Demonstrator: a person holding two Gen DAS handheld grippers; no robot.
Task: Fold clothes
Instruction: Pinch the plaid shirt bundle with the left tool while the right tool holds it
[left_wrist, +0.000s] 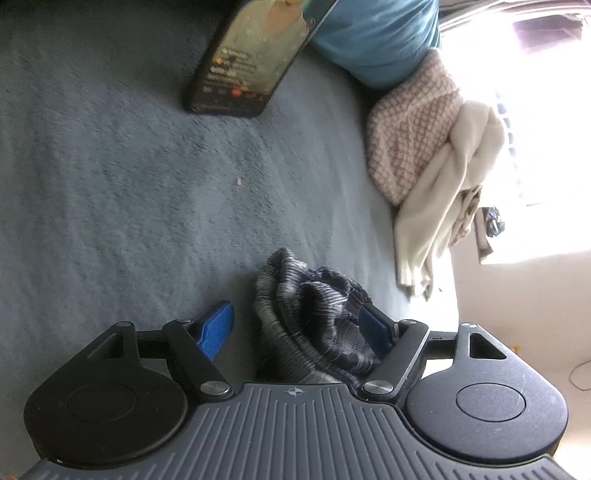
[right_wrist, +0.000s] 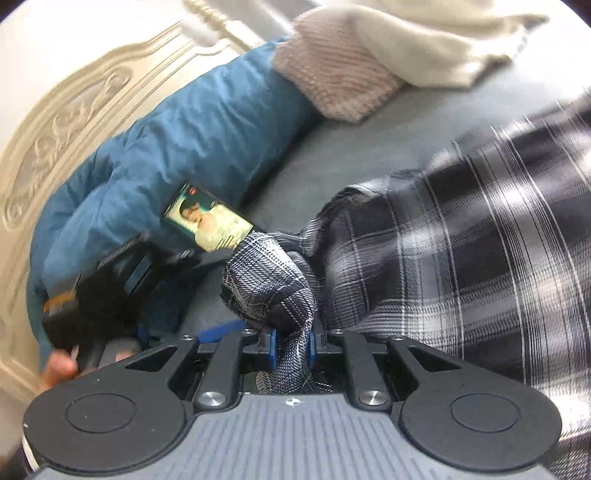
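A black-and-white plaid shirt (right_wrist: 461, 236) lies spread over the right side of the grey-blue bed (right_wrist: 373, 147). My right gripper (right_wrist: 291, 349) is shut on a bunched fold of that shirt, and the cloth bulges up just ahead of the blue pads. In the left wrist view my left gripper (left_wrist: 295, 328) is open, fingers wide apart. A crumpled wad of the plaid shirt (left_wrist: 314, 325) sits between them, pressed against the right pad (left_wrist: 373, 328) and clear of the left pad (left_wrist: 216, 332).
A phone (left_wrist: 251, 62) with a lit screen leans on a blue pillow (left_wrist: 373, 37). A pink knit garment (left_wrist: 410, 129) and a cream garment (left_wrist: 443, 192) lie by the bed's edge near a bright window. A carved headboard (right_wrist: 55, 129) stands behind. A hand (right_wrist: 59, 365) shows at the left.
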